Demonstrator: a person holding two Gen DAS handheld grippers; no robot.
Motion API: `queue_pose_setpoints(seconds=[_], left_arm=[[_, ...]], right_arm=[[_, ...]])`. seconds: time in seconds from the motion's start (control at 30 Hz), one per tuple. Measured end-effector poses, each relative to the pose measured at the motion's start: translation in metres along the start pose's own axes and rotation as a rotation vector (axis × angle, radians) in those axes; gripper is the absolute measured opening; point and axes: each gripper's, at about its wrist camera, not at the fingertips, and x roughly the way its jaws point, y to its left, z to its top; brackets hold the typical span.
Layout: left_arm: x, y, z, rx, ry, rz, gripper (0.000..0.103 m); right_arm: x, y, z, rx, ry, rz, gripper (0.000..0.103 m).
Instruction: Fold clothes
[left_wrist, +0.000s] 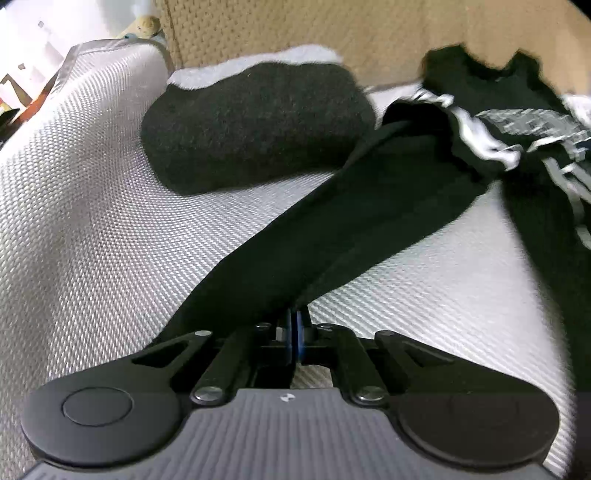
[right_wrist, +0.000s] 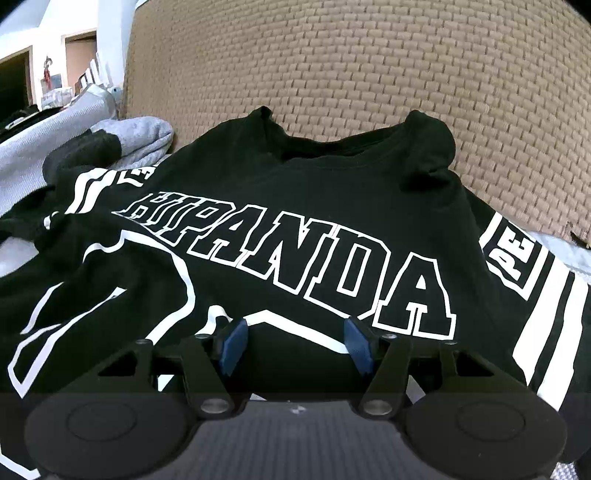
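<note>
White "PANDA" lettering marks the black shirt (right_wrist: 295, 206); left hand-held gripper (left_wrist: 294, 325) pinches its sleeve (left_wrist: 332, 229), right hand-held gripper (right_wrist: 295, 343) spread.

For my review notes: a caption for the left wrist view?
Left gripper shut on a black T-shirt sleeve, stretched across the white mattress.

Even, soft indoor light, no glare; heavy fisheye bending with dark corners, and the black shirt (left_wrist: 517, 122) smears blurry at the left-wrist view's right edge.
</note>
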Motion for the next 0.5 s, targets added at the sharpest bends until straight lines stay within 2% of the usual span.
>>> queue_pose_setpoints(seconds=[0.1,0.2,0.27,0.37,0.47,0.5], left_arm=[[-0.009,-0.002,-0.007,0.001,0.029,-0.077,0.003],[0.005,-0.003,-0.009,0.013,0.101,-0.129,0.004],[0.014,-0.007,-0.008,0.022,0.137,-0.115,0.007],[0.02,-0.008,-0.008,0.005,0.143,-0.102,0.012],[0.012,-0.002,-0.006,-0.032,0.119,-0.101,0.029],[0.006,0.0,-0.005,-0.052,0.09,-0.105,0.039]], right_arm=[[0.001,0.0,0.0,-0.005,0.002,0.001,0.062],[0.001,0.001,0.001,-0.007,0.004,-0.002,0.062],[0.001,0.0,0.001,-0.007,0.006,0.0,0.062],[-0.001,-0.002,0.001,-0.003,0.009,0.011,0.062],[-0.003,-0.004,0.001,0.004,0.011,0.025,0.062],[-0.004,-0.004,0.001,0.009,0.014,0.029,0.062]])
